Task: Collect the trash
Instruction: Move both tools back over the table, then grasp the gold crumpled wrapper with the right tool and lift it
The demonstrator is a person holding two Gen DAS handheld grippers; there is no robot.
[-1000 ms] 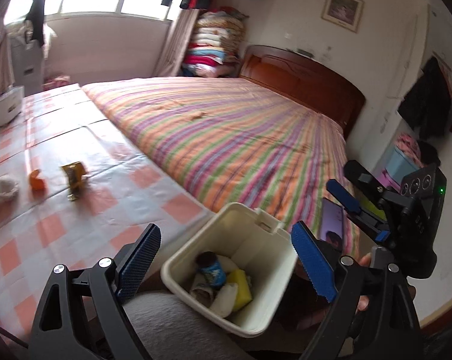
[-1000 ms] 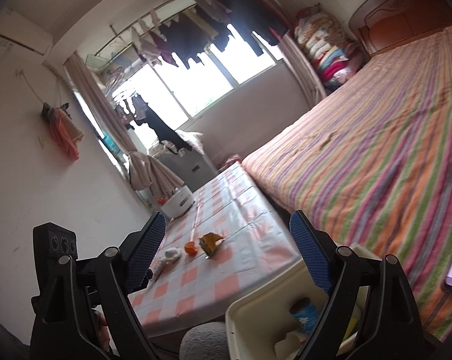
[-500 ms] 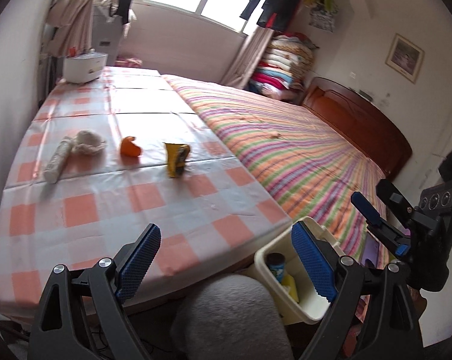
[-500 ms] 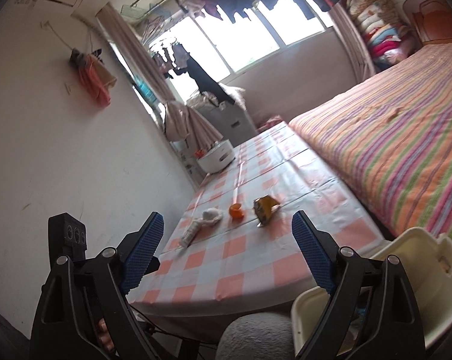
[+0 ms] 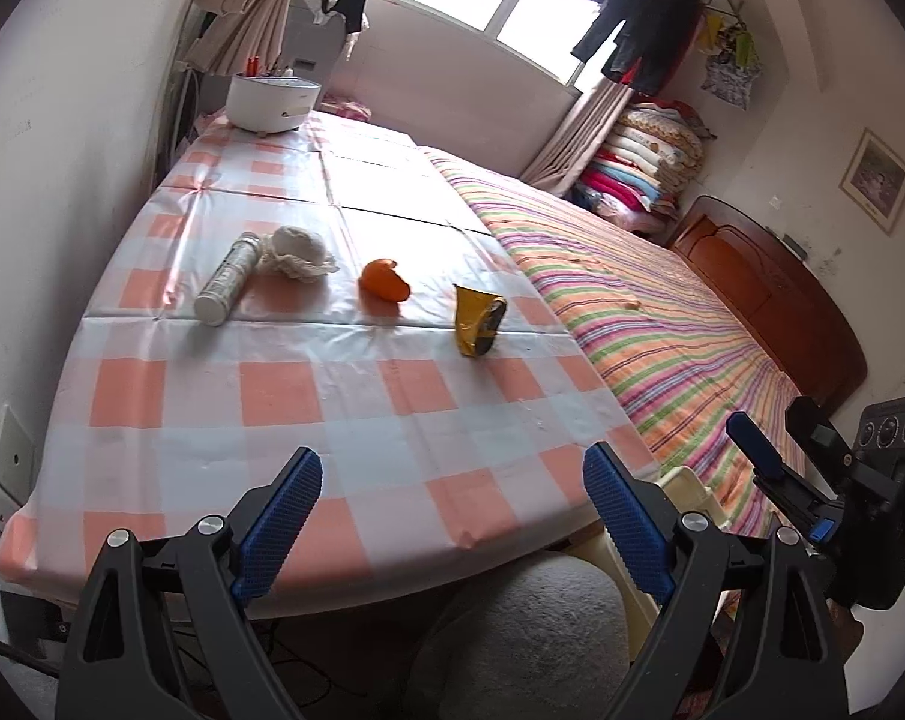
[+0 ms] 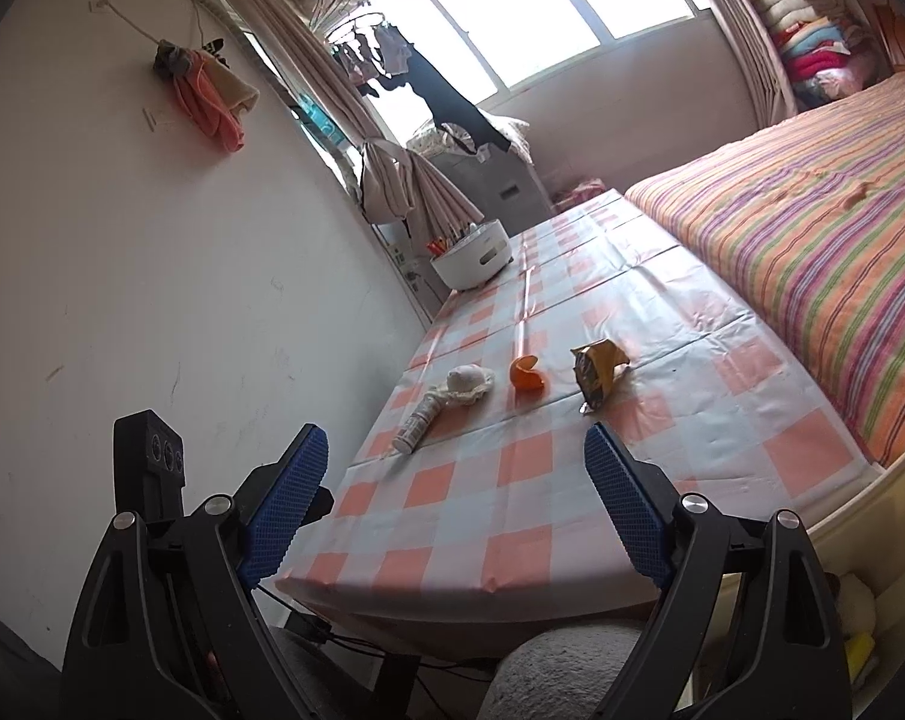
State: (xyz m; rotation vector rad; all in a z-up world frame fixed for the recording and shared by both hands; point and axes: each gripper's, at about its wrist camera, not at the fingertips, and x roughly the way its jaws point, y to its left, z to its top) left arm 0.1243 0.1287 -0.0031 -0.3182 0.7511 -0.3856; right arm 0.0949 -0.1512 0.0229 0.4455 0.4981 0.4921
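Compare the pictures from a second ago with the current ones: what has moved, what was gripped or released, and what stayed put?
Both cameras swung away from the trash bin toward the checkered table. The left gripper and right gripper stayed open and empty; nothing was gripped or released. The tube, crumpled tissue, orange peel and yellow wrapper lie where they were.

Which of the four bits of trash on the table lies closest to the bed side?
The yellow snack wrapper, rightmost in the row; the orange peel, crumpled tissue and white tube sit further toward the wall.
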